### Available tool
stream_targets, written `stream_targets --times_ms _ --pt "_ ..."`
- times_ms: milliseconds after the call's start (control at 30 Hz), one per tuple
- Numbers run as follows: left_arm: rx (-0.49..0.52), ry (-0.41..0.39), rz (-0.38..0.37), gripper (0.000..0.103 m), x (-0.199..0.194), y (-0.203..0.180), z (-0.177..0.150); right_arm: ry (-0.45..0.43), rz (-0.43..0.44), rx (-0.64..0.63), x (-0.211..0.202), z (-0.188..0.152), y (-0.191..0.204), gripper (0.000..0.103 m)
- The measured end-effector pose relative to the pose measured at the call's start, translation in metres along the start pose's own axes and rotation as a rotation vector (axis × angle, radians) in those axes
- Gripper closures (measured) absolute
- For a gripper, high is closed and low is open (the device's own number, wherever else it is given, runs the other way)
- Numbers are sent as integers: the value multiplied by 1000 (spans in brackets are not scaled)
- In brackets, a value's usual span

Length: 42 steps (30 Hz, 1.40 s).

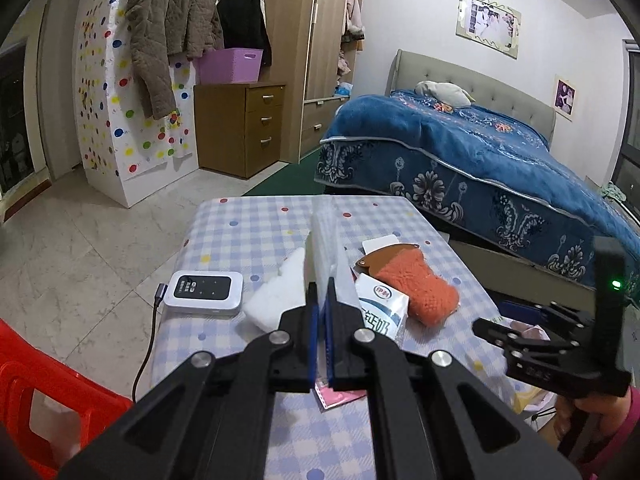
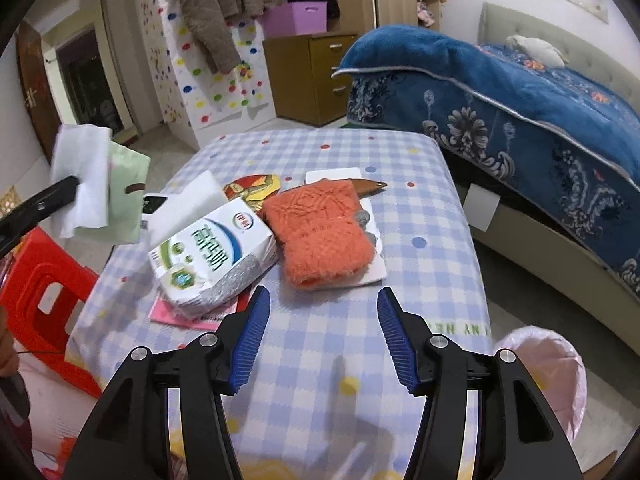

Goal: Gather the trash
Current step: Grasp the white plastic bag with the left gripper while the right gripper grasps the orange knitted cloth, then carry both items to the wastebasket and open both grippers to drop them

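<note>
My left gripper (image 1: 321, 289) is shut on a tissue pack (image 1: 326, 240) with white tissue sticking out, held up above the table; it also shows in the right wrist view (image 2: 96, 184), lifted at the left. A white milk carton (image 2: 212, 256) lies on the checked tablecloth (image 2: 420, 300), beside an orange knitted cloth (image 2: 320, 232). A pink paper (image 2: 188, 316) lies under the carton. My right gripper (image 2: 322, 306) is open and empty just above the table, near the carton and cloth. It also shows at the right in the left wrist view (image 1: 496, 330).
A pink-lined trash bin (image 2: 548, 376) stands at the table's right side. A white foam block (image 1: 276, 292) and a small white router with cable (image 1: 204, 292) lie on the table's left. A red plastic stool (image 2: 44, 292) is at the left, a bed (image 1: 480, 152) at the right.
</note>
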<state>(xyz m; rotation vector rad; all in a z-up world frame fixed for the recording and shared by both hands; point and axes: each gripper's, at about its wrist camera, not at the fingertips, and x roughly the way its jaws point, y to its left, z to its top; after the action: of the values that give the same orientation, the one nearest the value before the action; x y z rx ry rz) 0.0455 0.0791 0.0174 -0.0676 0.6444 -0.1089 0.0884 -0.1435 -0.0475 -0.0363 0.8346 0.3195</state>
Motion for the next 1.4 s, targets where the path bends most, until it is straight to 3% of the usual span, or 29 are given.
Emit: stream_targets --times_ms 233,333,433,500,533,600,700,733,800,867,1000,1200,1400 --pt "-14 13 20 102 14 8 3 34 10 -30 37 21 4 45" --pt "-17 24 20 102 21 10 3 49 11 -57 51 25 8 32" --pt "-19 30 18 102 23 11 2 65 -2 -66 64 29 7 32" --pt "-18 34 17 102 24 11 1 85 -5 -62 71 29 4 36" --pt "-17 35 17 102 24 11 1 98 -7 -61 74 28 1 45" --pt "-15 38 17 102 24 10 0 120 14 -56 77 24 -1 50" --pt "-13 41 17 102 25 7 -1 114 21 -59 77 20 -1 63" --pt "-12 42 17 102 25 6 -2 112 25 -60 76 20 -1 74" --pt "-12 42 17 102 24 5 -1 106 33 -56 74 22 -1 78" --pt "-7 36 18 102 21 5 -1 79 36 -50 65 26 0 78" --pt "12 5 14 102 9 0 3 -64 44 -25 11 41 -3 78" --pt "42 -48 -24 102 -9 -14 13 -211 17 27 -65 47 -18 78" --pt "90 -74 -106 102 -22 -39 15 -238 3 65 -103 30 -31 78"
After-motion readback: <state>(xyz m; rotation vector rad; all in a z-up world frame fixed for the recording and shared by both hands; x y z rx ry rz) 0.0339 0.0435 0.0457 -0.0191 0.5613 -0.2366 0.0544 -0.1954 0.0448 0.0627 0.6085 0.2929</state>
